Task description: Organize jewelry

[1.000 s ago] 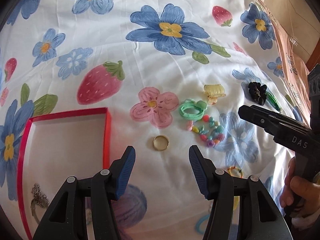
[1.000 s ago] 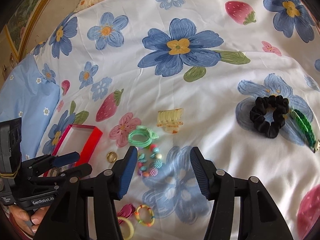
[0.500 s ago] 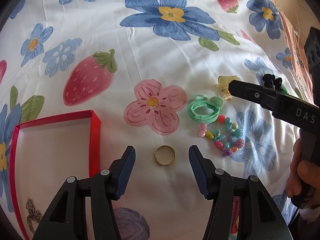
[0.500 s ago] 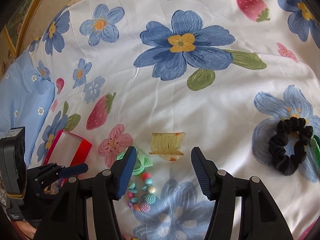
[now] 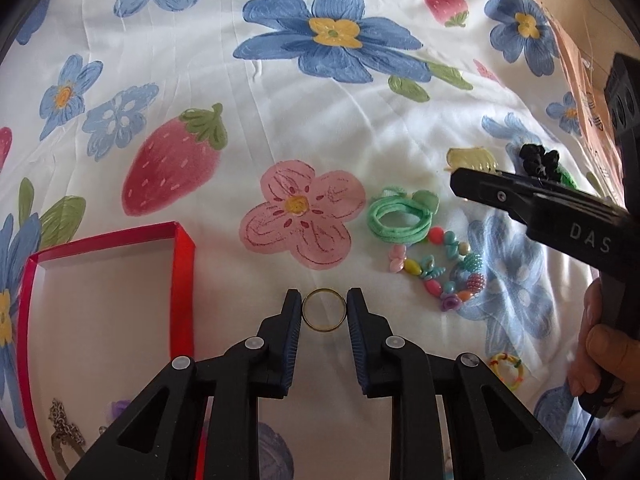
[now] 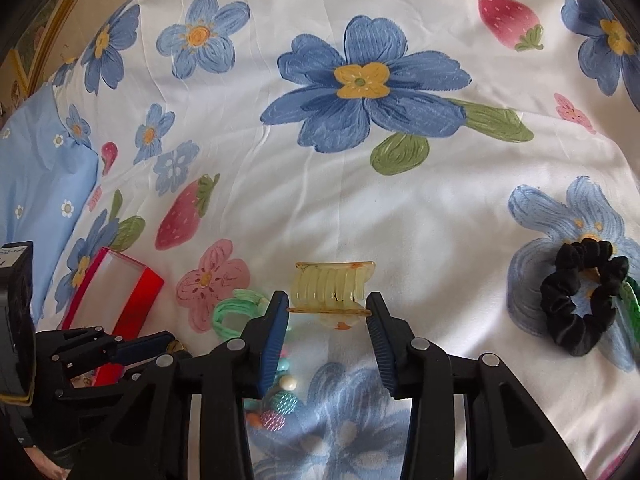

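On the flower-and-strawberry bedsheet (image 5: 280,128) lie the loose pieces, 1 of each kind that can be counted. Between the narrowing jaws of the left gripper (image 5: 324,309) sits 1 gold ring (image 5: 324,315), flat on the sheet; the blue pads stand just at its 2 sides and are closing on it, though a firm pinch cannot be told. Left of it is 1 red box (image 5: 182,280), open, with 1 silver chain (image 5: 64,428) and a purple bit in its near corner. Right of the ring lie 1 green hair tie (image 5: 396,216) looped several times, 1 bracelet of coloured beads (image 5: 436,268) touching it, and 1 small rainbow ring (image 5: 507,370) nearer the camera.

From the right wrist view, the right gripper (image 6: 328,308) has its jaws closing around 1 yellow translucent hair claw (image 6: 334,286), which rests on the sheet between the 2 fingertips, its flat bar reaching from pad to pad. Well off to the right is 1 black scrunchie (image 6: 580,304), with 1 green piece (image 6: 632,308) tucked at its far edge. A pale blue pillow (image 6: 36,200) shows at the left border.

A hand (image 5: 600,356) wraps the handle of the right gripper at the edge of the left wrist view.
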Demonstrator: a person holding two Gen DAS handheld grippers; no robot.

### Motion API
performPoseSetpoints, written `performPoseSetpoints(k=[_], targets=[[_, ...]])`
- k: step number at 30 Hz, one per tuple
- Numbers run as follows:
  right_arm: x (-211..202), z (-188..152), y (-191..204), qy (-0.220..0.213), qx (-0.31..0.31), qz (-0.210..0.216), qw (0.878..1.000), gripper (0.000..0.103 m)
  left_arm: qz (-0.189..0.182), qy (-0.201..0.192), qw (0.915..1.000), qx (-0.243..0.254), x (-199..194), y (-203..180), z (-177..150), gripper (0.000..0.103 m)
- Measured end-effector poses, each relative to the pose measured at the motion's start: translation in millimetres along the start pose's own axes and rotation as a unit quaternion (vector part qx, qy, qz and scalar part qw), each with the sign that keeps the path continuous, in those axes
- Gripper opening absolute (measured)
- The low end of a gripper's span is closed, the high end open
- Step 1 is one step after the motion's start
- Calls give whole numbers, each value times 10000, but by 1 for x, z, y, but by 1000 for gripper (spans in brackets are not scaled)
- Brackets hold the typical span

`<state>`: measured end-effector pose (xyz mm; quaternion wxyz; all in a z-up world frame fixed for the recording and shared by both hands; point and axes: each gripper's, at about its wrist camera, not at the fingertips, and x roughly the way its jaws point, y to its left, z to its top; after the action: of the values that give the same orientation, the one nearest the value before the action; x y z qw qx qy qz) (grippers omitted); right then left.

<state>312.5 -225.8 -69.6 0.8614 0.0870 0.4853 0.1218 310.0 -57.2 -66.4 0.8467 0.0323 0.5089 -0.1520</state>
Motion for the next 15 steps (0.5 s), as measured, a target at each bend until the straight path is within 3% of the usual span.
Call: performPoseSetpoints(k=[15], targets=[[-51, -32, 35, -226, 136, 618, 9977, 40, -124, -537, 9976, -420, -92, 33, -46, 22]])
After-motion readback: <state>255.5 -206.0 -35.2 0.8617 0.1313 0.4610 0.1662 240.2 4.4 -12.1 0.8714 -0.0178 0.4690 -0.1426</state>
